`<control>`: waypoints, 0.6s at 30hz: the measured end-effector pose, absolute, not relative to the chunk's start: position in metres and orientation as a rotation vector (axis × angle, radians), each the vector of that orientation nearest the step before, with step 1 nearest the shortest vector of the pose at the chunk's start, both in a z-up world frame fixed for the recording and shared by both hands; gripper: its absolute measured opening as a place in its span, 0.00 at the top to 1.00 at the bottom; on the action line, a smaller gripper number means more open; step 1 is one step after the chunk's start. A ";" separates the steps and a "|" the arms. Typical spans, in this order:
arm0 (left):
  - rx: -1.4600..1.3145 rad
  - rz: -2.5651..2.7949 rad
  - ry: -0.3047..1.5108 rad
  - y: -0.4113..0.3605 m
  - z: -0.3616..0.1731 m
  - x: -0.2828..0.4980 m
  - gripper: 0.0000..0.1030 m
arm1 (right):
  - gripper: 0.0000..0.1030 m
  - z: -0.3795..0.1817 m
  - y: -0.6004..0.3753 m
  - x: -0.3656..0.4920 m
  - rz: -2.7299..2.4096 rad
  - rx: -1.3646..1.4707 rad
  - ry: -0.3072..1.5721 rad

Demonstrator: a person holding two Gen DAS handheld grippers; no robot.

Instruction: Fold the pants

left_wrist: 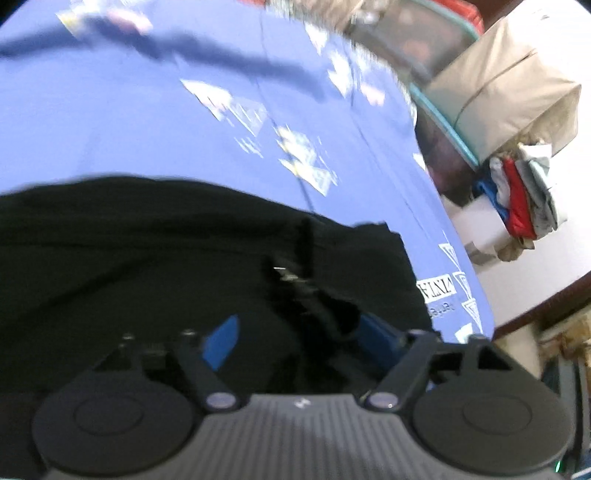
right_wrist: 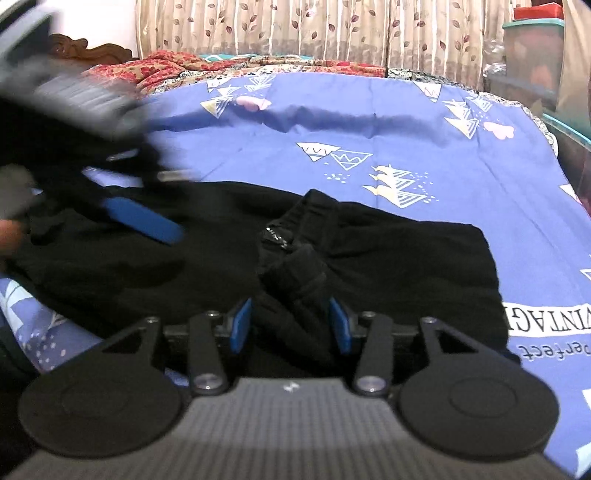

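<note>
Right gripper: the right gripper [right_wrist: 291, 325] is nearest in its own view, one gripper with two blue fingers [right_wrist: 242, 325] at a middling gap, a bunched ridge of black cloth between them; whether the pads press it I cannot tell.
Left gripper: the left gripper [left_wrist: 299, 338] stands over the black cloth with its two blue fingers [left_wrist: 221, 341] spread wide and nothing clamped between them. The right wrist view shows it a second time, blurred, at the left edge [right_wrist: 122, 206].
Pants: one pair of black pants [right_wrist: 369, 258] lies spread on the bed just ahead of both grippers, its waistband bunched up near the middle, with a small label showing.
Bedsheet: one blue sheet [right_wrist: 406, 129] printed with white triangles and pink clouds lies under the pants; lettering runs along its right edge.
Only in the left wrist view: one stack of folded clothes [left_wrist: 517, 199] in red, blue, white and grey, beside the bed at the right; above it one beige covered bundle [left_wrist: 506, 92].
Only in the right wrist view: one red patterned blanket [right_wrist: 166, 70] at the far end of the bed, then leaf-print curtains [right_wrist: 314, 33] behind it.
In both views: teal-rimmed clear storage bins [right_wrist: 535, 55] at the far right.
</note>
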State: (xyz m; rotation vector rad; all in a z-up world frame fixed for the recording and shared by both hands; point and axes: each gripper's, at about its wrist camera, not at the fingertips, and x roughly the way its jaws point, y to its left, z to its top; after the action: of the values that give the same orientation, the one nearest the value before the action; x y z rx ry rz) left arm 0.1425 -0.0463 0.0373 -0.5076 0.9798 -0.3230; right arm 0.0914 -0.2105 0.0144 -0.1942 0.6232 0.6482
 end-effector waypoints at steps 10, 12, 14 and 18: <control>-0.548 -0.265 1.000 -0.079 0.009 0.193 0.86 | 0.84 0.029 -0.217 0.075 0.712 -0.129 0.519; -0.512 -0.218 1.016 -0.080 0.003 0.193 0.85 | 0.79 0.017 -0.216 0.084 0.703 -0.102 0.578; -0.458 -0.205 1.000 -0.083 0.000 0.188 0.79 | 0.72 0.009 -0.210 0.090 0.701 -0.097 0.640; -0.489 -0.193 0.986 -0.071 0.008 0.173 0.50 | 0.58 0.019 -0.205 0.077 0.697 -0.105 0.592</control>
State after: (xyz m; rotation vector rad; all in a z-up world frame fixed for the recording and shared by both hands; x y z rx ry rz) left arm 0.1735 -0.0714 0.0078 -0.4886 0.9861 -0.1933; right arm 0.0766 -0.2049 0.0187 -0.1052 0.5925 0.6972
